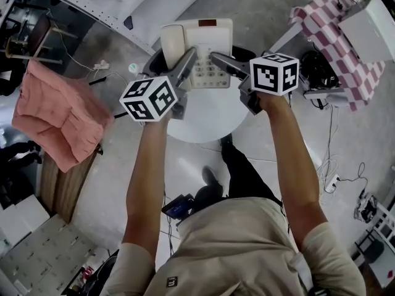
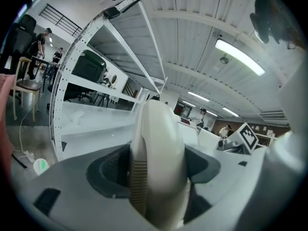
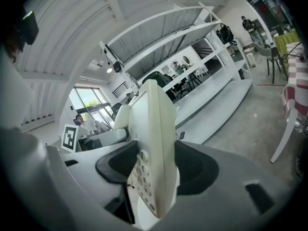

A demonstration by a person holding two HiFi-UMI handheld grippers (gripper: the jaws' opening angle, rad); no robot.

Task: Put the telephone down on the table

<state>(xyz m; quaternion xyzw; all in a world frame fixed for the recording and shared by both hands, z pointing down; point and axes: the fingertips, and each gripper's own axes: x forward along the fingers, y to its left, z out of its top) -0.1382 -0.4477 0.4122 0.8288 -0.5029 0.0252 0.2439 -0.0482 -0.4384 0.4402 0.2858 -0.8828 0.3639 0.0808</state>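
Head view: the left hand-held gripper (image 1: 189,57) and the right hand-held gripper (image 1: 217,58) point away from the person, tips angled toward each other, with the telephone (image 1: 199,45) caught between them. Its handset side lies at the left one's tips and its keypad side at the right one's. The round white desk (image 1: 210,123) sits below and just behind both sets of tips, nearer the person. The telephone overlaps the desk's far rim and looks large against it, so I judge it is held above the surface, not resting on it.

Left gripper view: the jaws are clamped on the handset end of the telephone, with the dark pads (image 2: 107,170) tight against its two sides. Only ceiling and shelving show beyond it, and no desk surface shows under it.

Right gripper view: the jaws are clamped on the keypad edge, which stands upright between the pads (image 3: 195,170), buttons facing the left pad. A pale surface below the jaws may be the desk; I cannot tell whether it touches.

The lift and carry look done. Lowering the telephone to contact and releasing both grips appears to be left.
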